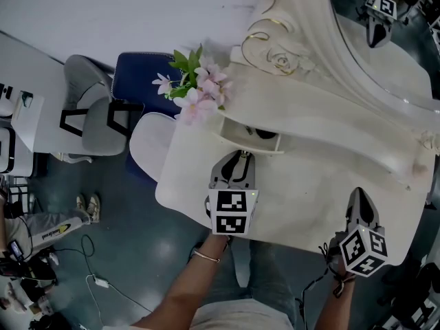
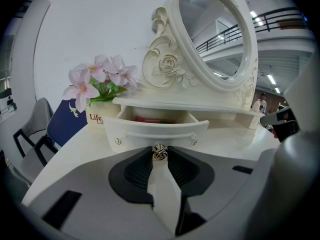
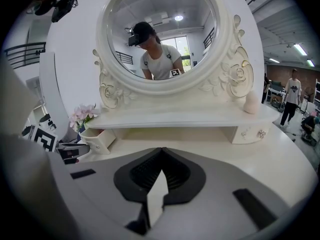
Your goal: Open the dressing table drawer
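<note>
The white dressing table (image 1: 323, 177) has its small left drawer (image 2: 155, 130) pulled out from under the shelf, with something red lying inside. The drawer's little metal knob (image 2: 159, 152) sits between the tips of my left gripper (image 2: 159, 155), whose pads press on it. In the head view the left gripper (image 1: 242, 157) reaches to the open drawer (image 1: 251, 137) at the table's middle. My right gripper (image 1: 359, 196) hovers over the table's near right part, apart from both drawers. In its own view the right gripper (image 3: 161, 151) has its jaws together with nothing between them.
A box of pink flowers (image 1: 198, 89) stands at the table's left end beside the drawer. The oval mirror (image 1: 385, 47) rises behind the shelf. A second small drawer (image 3: 250, 132) is closed at the shelf's right. Chairs (image 1: 93, 112) stand on the floor to the left.
</note>
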Action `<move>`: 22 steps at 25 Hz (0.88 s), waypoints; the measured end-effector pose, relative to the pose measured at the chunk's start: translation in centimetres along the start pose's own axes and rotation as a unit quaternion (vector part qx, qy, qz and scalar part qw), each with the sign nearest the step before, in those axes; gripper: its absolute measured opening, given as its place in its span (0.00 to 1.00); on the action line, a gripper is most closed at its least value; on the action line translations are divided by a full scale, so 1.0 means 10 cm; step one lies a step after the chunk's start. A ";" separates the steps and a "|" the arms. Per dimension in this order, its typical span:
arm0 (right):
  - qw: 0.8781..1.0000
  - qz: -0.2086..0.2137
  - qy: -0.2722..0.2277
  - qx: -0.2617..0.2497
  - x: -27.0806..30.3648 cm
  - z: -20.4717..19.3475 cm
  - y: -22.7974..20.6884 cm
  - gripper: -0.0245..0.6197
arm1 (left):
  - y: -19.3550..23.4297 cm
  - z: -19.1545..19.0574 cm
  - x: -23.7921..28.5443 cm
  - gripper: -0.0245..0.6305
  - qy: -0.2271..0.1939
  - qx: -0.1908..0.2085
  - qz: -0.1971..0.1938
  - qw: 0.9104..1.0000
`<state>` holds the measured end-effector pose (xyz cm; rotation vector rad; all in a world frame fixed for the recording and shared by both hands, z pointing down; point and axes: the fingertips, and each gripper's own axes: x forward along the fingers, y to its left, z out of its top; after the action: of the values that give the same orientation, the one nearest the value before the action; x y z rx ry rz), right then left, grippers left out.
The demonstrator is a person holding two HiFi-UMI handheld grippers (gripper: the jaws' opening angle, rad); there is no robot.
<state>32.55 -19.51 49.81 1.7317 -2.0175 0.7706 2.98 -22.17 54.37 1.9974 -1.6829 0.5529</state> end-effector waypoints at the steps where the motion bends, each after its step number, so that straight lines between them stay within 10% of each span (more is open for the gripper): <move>1: 1.000 0.001 0.000 0.000 0.00 0.00 0.01 0.05 | 0.00 0.00 -0.01 0.20 0.000 0.000 0.000 1.000; 22: 1.000 0.005 0.002 -0.002 -0.02 -0.03 0.02 0.05 | 0.01 -0.03 -0.04 0.20 -0.002 -0.003 0.006 1.000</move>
<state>32.37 -19.17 49.90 1.7176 -2.0252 0.7720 2.83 -21.67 54.40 1.9875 -1.6974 0.5482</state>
